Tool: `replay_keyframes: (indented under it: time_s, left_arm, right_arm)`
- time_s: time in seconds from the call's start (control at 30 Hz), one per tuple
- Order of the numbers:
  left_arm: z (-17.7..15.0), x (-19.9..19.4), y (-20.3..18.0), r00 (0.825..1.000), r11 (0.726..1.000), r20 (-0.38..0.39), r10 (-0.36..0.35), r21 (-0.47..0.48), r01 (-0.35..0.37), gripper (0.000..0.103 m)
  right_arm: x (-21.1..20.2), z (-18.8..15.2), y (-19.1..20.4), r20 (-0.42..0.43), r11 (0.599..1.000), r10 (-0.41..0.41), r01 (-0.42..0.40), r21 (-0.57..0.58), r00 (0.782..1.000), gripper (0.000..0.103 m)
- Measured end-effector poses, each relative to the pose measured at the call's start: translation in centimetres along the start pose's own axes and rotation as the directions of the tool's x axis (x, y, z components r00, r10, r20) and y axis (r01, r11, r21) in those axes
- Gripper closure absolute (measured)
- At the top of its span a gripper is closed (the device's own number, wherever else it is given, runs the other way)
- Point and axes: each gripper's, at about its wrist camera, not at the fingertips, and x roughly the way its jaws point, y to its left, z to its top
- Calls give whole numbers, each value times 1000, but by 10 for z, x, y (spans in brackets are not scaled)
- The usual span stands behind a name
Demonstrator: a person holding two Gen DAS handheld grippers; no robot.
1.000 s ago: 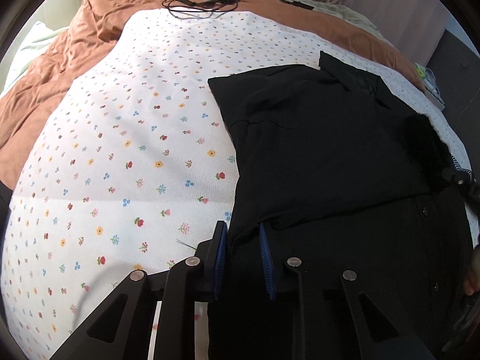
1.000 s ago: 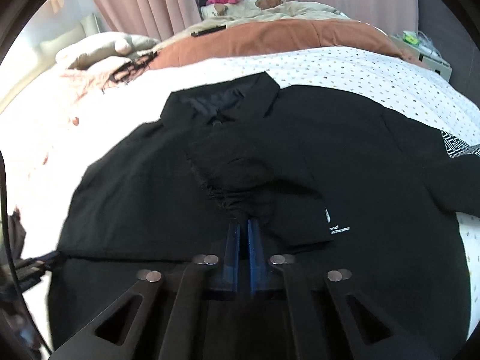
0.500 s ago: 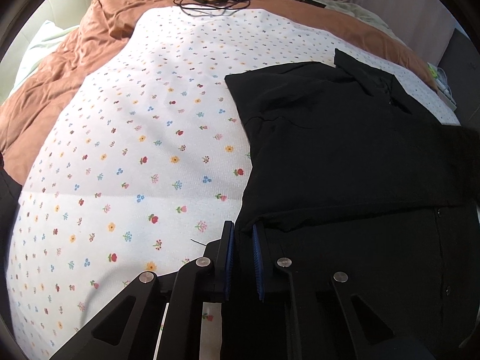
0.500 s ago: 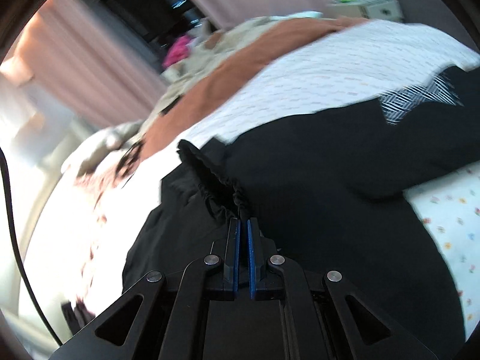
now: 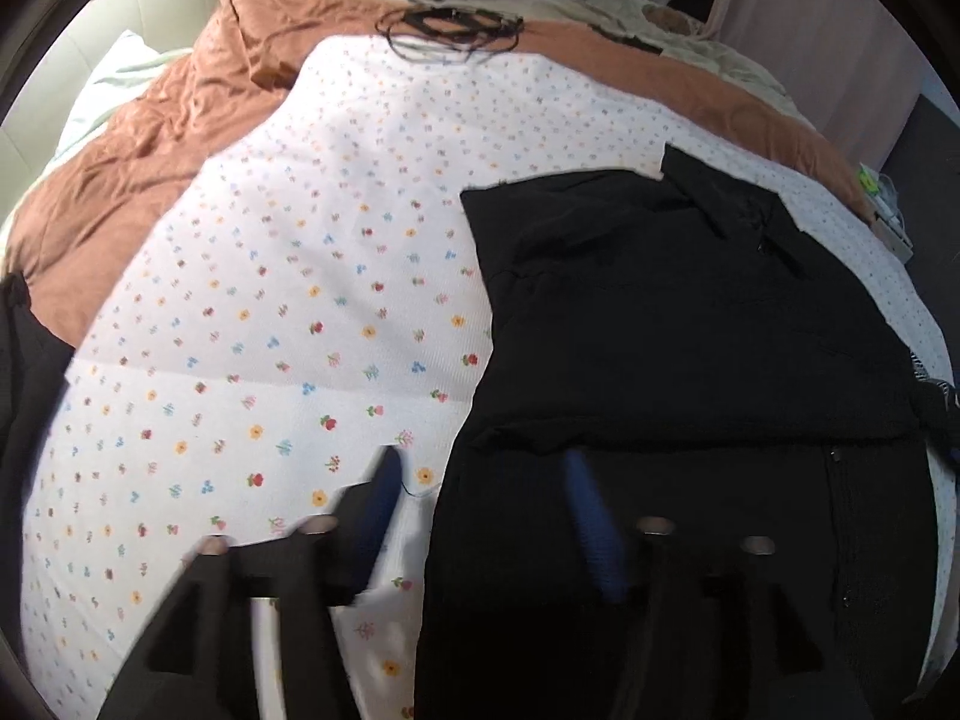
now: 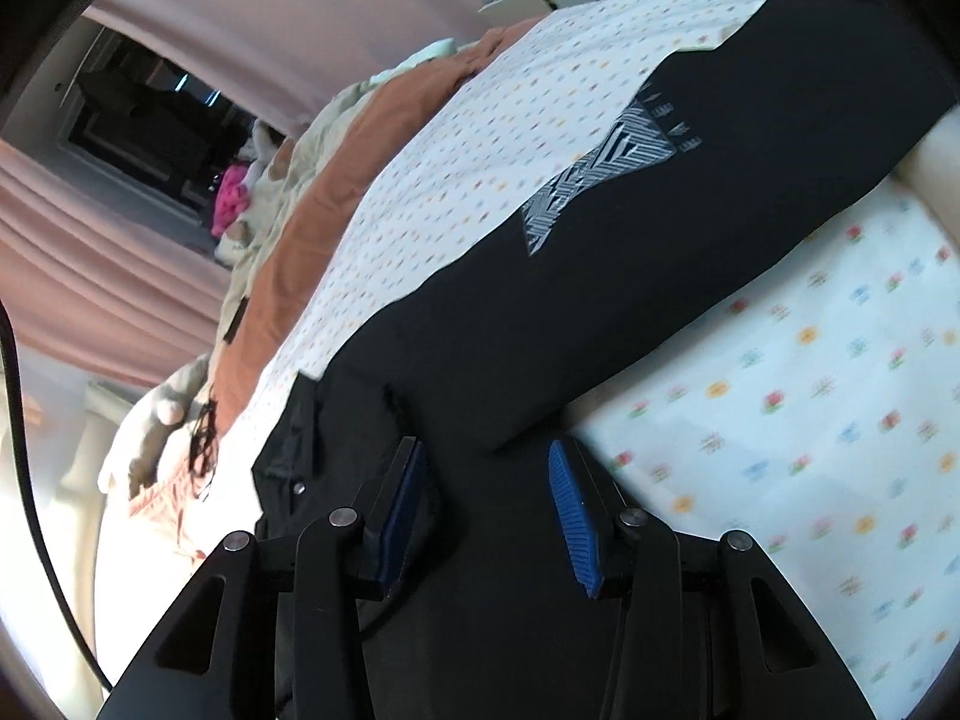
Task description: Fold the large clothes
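Bedroom, pink curtains behind; bed (image 5: 288, 276) under a flower-sprigged white sheet, rust quilt along its far edge. Left tongs (image 5: 480, 480): jaws just opened wide, straddling the near left edge of the black shirt (image 5: 690, 324), pads clear of cloth. Right tongs (image 6: 480, 480): jaws just opened, standing half-wide above the shirt, nothing gripped. Shirt lies straight ahead of both, collar towards the bed's far edge, left sleeve folded in; the patterned right sleeve (image 6: 600, 180) runs out unfolded, nearer the right tongs, likely next.
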Motion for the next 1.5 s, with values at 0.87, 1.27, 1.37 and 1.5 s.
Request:
replay_keyframes:
  time_s: [0.87, 1.27, 1.37, 1.5]
  left_arm:
    - [-12, -6, -21, 999, 1000, 37, 8, 20, -9, 23]
    - [-19, -37, 2, 998, 1000, 66, 0, -9, 1, 23]
    - [-22, -45, 10, 997, 1000, 72, -14, -24, 16, 23]
    - [-27, -55, 22, 997, 999, 75, -7, -34, 10, 23]
  right_arm:
    - [-17, 60, -104, 235, 989, -41, 6, 148, 971, 99]
    - [-66, 40, 9, 259, 940, 339, -313, -140, 904, 99]
    - [-67, 25, 46, 214, 901, 418, -371, -226, 883, 99]
    - [-59, 4, 88, 150, 864, 461, -403, -302, 875, 99]
